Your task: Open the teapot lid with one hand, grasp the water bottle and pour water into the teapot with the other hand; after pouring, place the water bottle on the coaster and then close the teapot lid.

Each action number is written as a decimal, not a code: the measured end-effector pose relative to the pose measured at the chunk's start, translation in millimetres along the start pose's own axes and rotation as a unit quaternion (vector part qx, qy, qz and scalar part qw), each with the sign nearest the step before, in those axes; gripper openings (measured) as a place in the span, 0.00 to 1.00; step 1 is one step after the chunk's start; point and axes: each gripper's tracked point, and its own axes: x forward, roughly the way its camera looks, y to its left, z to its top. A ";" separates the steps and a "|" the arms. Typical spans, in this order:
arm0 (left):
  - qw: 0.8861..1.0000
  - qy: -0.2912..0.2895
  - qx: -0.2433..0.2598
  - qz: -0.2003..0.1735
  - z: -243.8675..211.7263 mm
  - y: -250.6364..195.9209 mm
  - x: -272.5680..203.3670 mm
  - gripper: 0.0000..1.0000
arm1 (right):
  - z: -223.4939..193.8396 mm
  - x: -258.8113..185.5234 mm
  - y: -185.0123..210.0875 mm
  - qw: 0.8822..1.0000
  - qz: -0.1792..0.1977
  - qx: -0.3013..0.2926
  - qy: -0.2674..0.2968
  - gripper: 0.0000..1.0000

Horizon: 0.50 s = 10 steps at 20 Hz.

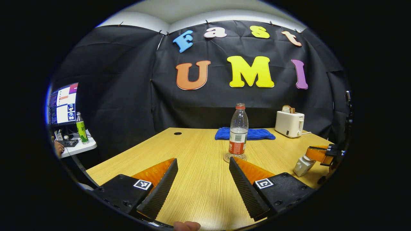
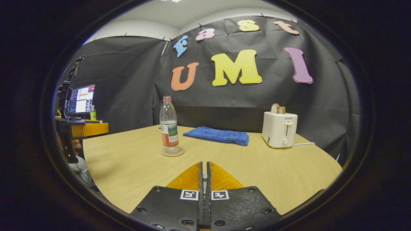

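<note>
Water bottle (image 1: pixel 238 130) stood upright on the coaster (image 1: pixel 235 157) at frame centre in the left gripper view, so pouring and placement appeared done. A pale object, possibly the teapot (image 1: pixel 302 165), sat at lower right beneath the right gripper (image 1: pixel 316 154); whether its lid was shut could not be told. Left gripper (image 1: pixel 203 175) hovered low, fingers spread and empty. In the right gripper view, the fingers met with nothing visible between.

The toaster (image 1: pixel 289 123) hides the lower half of the bread slice (image 1: pixel 288 109).
</note>
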 end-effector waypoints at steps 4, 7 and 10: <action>1.000 -0.004 0.001 -0.003 3.9 -4.3 -1.4 1.00 | 1.8 -1.1 1.2 1.000 -0.001 -0.001 -0.004 0.05; 1.000 -0.007 0.003 -0.008 10.7 -12.6 -3.2 1.00 | 20.8 -8.8 0.2 1.000 -0.004 0.004 -0.027 0.09; 1.000 -0.024 0.001 -0.019 26.4 -28.7 -5.8 1.00 | 44.0 -18.2 -6.3 0.998 -0.016 0.013 -0.052 0.57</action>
